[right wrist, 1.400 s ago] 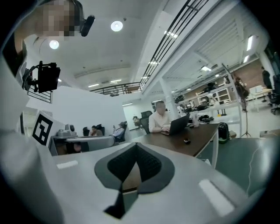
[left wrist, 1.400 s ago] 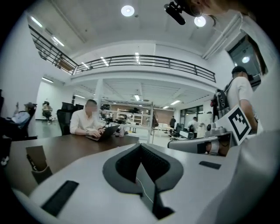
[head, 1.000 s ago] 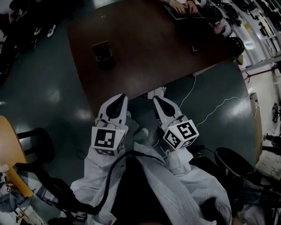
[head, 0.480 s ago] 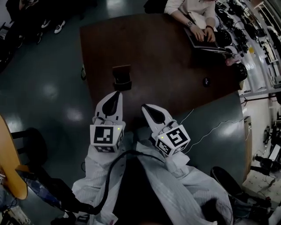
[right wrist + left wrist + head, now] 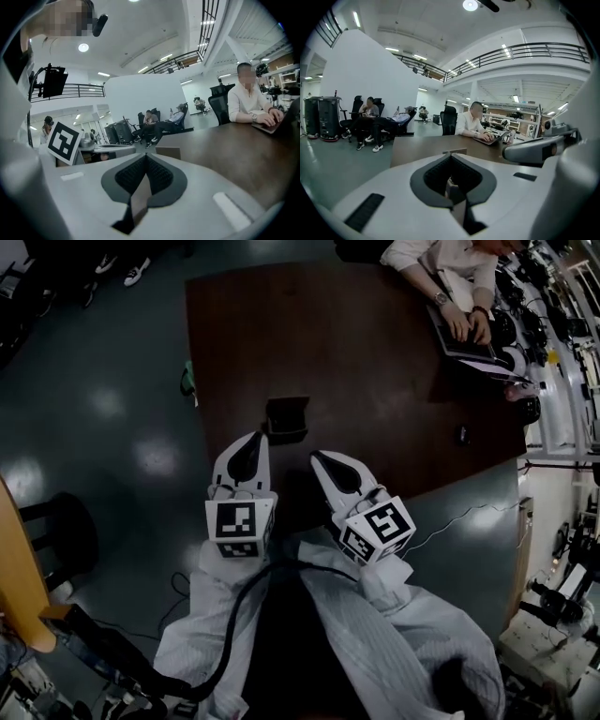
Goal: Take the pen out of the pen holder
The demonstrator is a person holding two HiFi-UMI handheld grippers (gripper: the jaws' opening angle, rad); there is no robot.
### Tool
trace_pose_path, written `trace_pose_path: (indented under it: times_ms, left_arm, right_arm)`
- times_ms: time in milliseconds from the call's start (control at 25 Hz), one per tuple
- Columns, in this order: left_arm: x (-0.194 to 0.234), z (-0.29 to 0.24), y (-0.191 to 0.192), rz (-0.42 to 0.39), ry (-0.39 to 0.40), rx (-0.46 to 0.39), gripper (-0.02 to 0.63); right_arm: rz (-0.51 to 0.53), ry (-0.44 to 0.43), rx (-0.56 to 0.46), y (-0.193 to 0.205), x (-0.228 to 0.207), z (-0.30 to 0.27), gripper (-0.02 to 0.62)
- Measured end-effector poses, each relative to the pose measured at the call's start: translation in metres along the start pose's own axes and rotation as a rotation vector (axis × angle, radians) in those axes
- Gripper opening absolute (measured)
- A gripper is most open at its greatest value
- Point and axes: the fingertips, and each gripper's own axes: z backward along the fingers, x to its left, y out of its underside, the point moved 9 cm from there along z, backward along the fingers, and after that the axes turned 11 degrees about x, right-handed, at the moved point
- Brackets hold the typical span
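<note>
The pen holder [image 5: 287, 418] is a small dark box standing near the front edge of the brown table [image 5: 375, 381]. No pen can be made out in it. My left gripper [image 5: 257, 437] is shut and empty, with its tip just short of the holder's left side. My right gripper [image 5: 318, 457] is also shut and empty, a little behind and to the right of the holder. In the left gripper view the closed jaws [image 5: 451, 156] point at the holder's rim [image 5: 455, 151]. In the right gripper view the holder [image 5: 168, 152] shows just past the closed jaws [image 5: 146, 156].
A person [image 5: 448, 282] types on a laptop [image 5: 461, 336] at the table's far right. A small dark object [image 5: 462, 434] lies on the table's right side. A white cable [image 5: 455, 519] runs over the floor, and a dark chair [image 5: 66, 540] stands at the left.
Both grippers have moved forward to the table's front edge. The pen holder, earlier well ahead of them, now stands right at their tips. Both stayed shut.
</note>
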Motion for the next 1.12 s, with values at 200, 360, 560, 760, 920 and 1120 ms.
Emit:
trace_pose_path:
  times_ms: [200, 360, 560, 760, 920, 1120]
  left_arm:
    - [0.007, -0.027, 0.008, 0.029, -0.017, 0.065, 0.006]
    - [0.006, -0.050, 0.006, 0.055, -0.016, 0.110, 0.041]
    - [0.004, -0.075, 0.013, 0.094, -0.045, 0.170, 0.127]
    - [0.006, -0.094, 0.018, 0.117, -0.097, 0.225, 0.133]
    - [0.005, -0.098, 0.017, 0.091, -0.115, 0.236, 0.132]
    - [-0.001, -0.096, 0.018, 0.055, -0.144, 0.236, 0.087]
  right_arm:
    - [0.002, -0.031, 0.025, -0.004, -0.011, -0.011, 0.003]
    - [0.001, -0.053, 0.049, -0.002, -0.025, -0.011, 0.003]
    - [-0.017, -0.075, 0.075, 0.004, -0.044, -0.008, 0.003]
    - [-0.024, -0.082, 0.090, 0.003, -0.059, -0.007, 0.003]
    - [-0.028, -0.080, 0.090, 0.001, -0.068, -0.007, 0.003]
    - [-0.034, -0.087, 0.080, 0.000, -0.070, -0.005, 0.003]
